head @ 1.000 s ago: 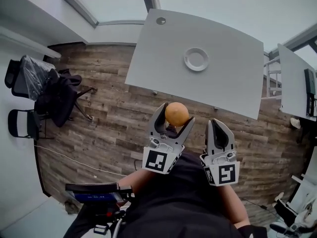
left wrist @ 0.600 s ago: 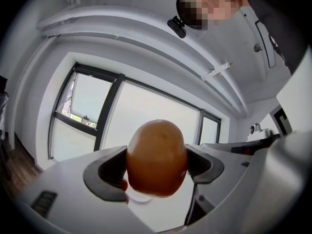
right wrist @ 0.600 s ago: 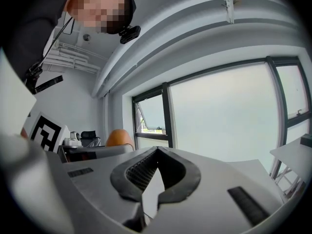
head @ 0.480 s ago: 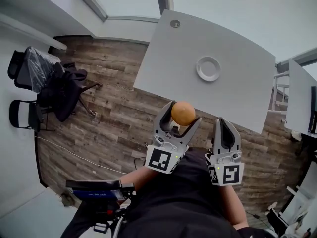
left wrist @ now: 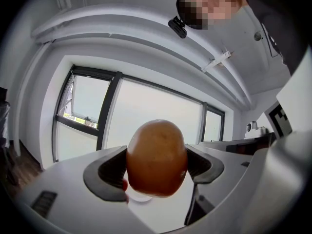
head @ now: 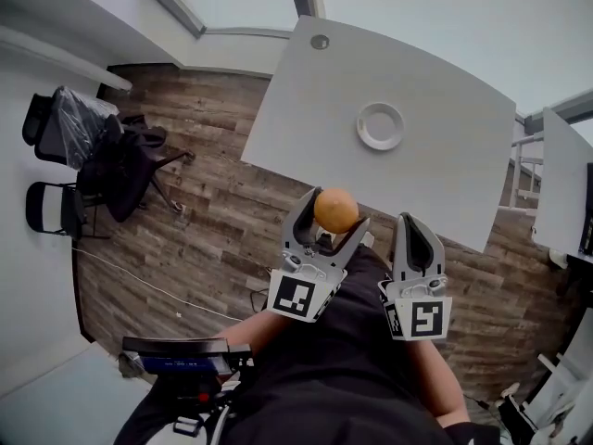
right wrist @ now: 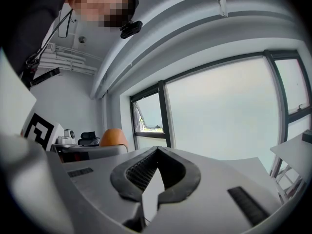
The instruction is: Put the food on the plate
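My left gripper (head: 330, 219) is shut on a round orange-brown food item (head: 334, 210), held in the air over the wooden floor short of the table. In the left gripper view the food item (left wrist: 156, 158) fills the space between the jaws, and a bit of the white plate (left wrist: 135, 197) shows under it. The small white plate (head: 381, 125) sits on the white table (head: 306, 109), beyond both grippers. My right gripper (head: 415, 233) is shut and holds nothing, just right of the left one. In the right gripper view its jaws (right wrist: 155, 172) meet at the tips.
A wooden floor (head: 185, 221) lies between me and the table. Black office chairs (head: 93, 160) draped with dark clothing stand at the far left. Another white table (head: 565, 188) is at the right edge. A round cable hole (head: 320, 42) marks the table's far side.
The view has shifted slightly, so the table and plate now lie a little lower and left. Both grippers keep their pose, the left still holding the food.
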